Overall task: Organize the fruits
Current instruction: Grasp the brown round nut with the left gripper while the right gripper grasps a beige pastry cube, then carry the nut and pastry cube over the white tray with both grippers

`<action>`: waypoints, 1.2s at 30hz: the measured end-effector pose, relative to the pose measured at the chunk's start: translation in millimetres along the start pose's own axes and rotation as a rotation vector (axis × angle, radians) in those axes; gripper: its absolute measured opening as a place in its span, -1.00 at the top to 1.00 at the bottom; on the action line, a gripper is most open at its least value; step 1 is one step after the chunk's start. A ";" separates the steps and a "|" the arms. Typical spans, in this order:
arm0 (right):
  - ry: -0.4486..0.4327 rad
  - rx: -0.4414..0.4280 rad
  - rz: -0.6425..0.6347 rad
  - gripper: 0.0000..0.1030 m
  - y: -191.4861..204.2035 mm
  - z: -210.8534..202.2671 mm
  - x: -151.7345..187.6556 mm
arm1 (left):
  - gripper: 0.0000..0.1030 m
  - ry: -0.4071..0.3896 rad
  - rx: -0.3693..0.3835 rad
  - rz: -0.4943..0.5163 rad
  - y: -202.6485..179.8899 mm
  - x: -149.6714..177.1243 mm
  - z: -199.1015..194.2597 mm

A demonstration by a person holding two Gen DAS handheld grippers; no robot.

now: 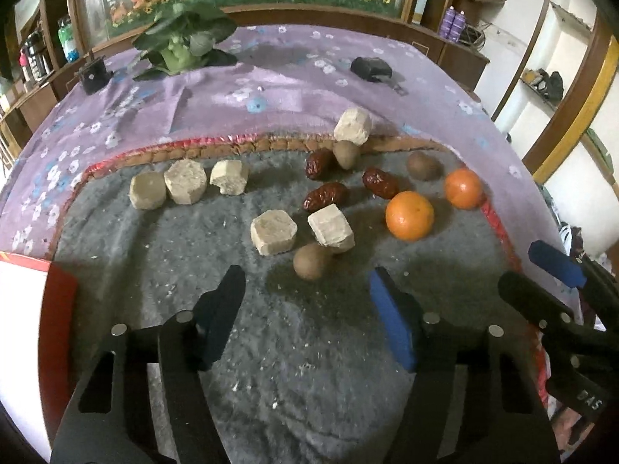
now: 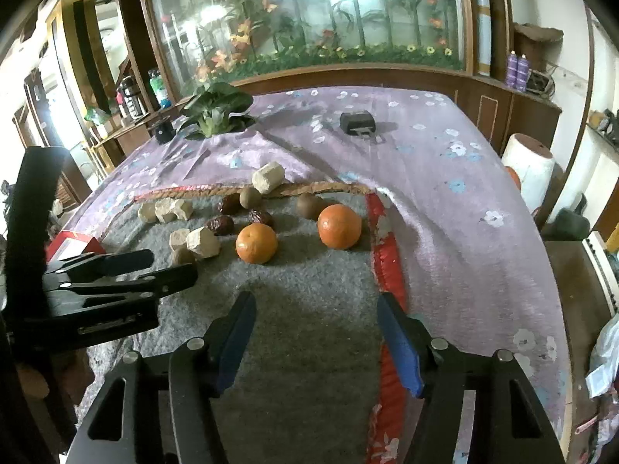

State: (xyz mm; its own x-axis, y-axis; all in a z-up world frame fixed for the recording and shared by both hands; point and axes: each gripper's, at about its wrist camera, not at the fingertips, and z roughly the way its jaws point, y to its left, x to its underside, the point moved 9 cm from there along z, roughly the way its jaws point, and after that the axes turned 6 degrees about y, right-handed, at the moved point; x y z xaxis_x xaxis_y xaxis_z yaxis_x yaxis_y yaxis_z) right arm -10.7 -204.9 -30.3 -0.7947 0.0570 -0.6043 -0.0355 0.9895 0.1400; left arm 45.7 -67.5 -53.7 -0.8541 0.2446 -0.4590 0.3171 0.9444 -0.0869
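On a grey mat [image 1: 271, 328] lie two oranges [image 1: 409, 215] [image 1: 463, 188], three red dates [image 1: 325, 196], three brown kiwis [image 1: 312, 261] and several beige blocks [image 1: 273, 231]. My left gripper [image 1: 305, 286] is open and empty, hovering just short of the nearest kiwi. My right gripper [image 2: 315, 309] is open and empty above the mat, short of the oranges [image 2: 256, 242] [image 2: 339, 226]. The right gripper also shows at the right edge of the left wrist view [image 1: 541, 270], and the left gripper shows at the left of the right wrist view [image 2: 170, 266].
The mat lies on a purple flowered cloth [image 1: 271, 89] over the table. A leafy green vegetable [image 1: 182, 44], a small black pot [image 1: 93, 73] and a black object [image 1: 371, 67] sit at the back. A red-and-white box [image 1: 27, 301] stands at the left. A wooden cabinet runs behind.
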 end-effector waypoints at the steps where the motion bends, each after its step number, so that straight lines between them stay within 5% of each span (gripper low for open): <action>1: 0.000 -0.001 -0.003 -0.21 0.0 0.9 0.1 | 0.01 0.002 -0.003 -0.003 0.6 -0.6 2.1; 7: 0.013 -0.027 -0.019 -0.01 5.7 6.6 0.6 | 0.60 -0.005 -0.030 0.000 7.0 -2.5 5.7; 23: 0.048 -0.228 -0.115 -0.01 74.2 16.6 -5.5 | 0.60 -0.053 -0.077 -0.052 42.4 15.0 -31.7; 36: 0.105 -0.198 -0.243 0.31 109.9 65.5 -35.0 | 0.59 -0.070 -0.078 -0.089 66.9 28.4 -46.9</action>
State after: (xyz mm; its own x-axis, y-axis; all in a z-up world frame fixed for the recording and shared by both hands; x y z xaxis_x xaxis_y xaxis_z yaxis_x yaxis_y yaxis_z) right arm 52.9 -89.5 -45.2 -0.8066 -0.2016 -0.5557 -0.3403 0.9270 0.1577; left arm 23.4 12.9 -31.0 -0.8455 0.1461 -0.5136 0.2063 0.9765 -0.0620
